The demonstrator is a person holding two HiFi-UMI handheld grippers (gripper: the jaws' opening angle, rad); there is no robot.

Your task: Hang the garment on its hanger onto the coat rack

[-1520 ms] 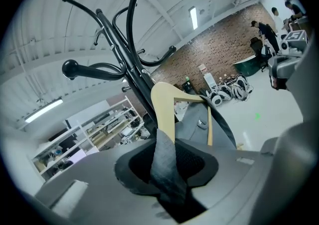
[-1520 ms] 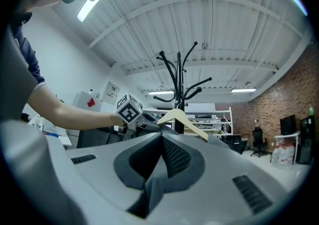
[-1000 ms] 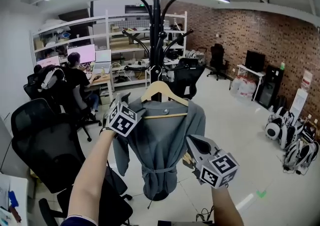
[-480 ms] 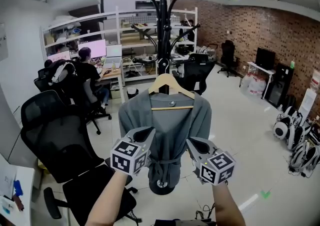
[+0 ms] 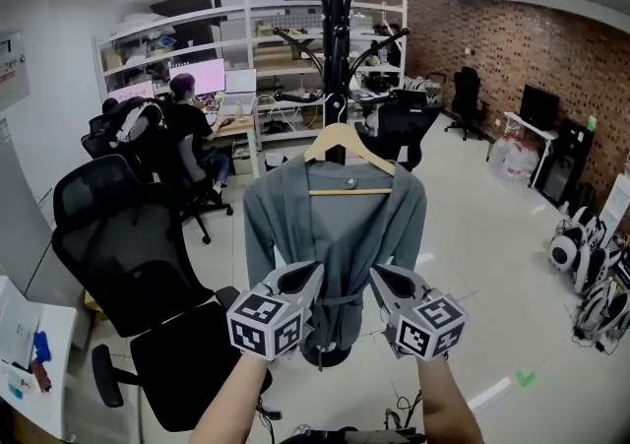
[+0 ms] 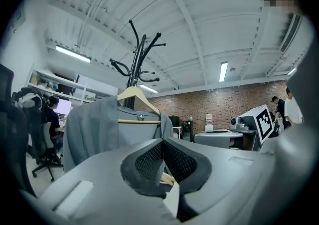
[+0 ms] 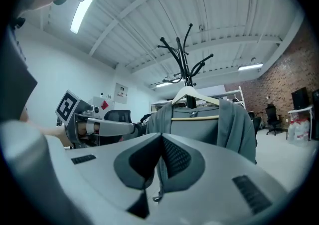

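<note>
Grey garment (image 5: pixel 335 221) hangs on a wooden hanger (image 5: pixel 346 145). The hanger's hook sits against the pole of the black coat rack (image 5: pixel 337 33), level with the lower prongs; which prong carries it cannot be made out. The garment hangs straight, belt tied at the waist.

Left gripper (image 5: pixel 303 275): jaws clenched together, nothing between the pads. Right gripper (image 5: pixel 386 277): jaws likewise together, empty. Both are held low and side by side in front of the garment's lower half, pointing towards it. Neither touches the cloth, and each gripper view shows the garment a little way ahead of the jaws.

Black office chair (image 5: pixel 123 250) stands left of the rack. Person (image 5: pixel 189 117) is seated at a far bench with monitors.
</note>
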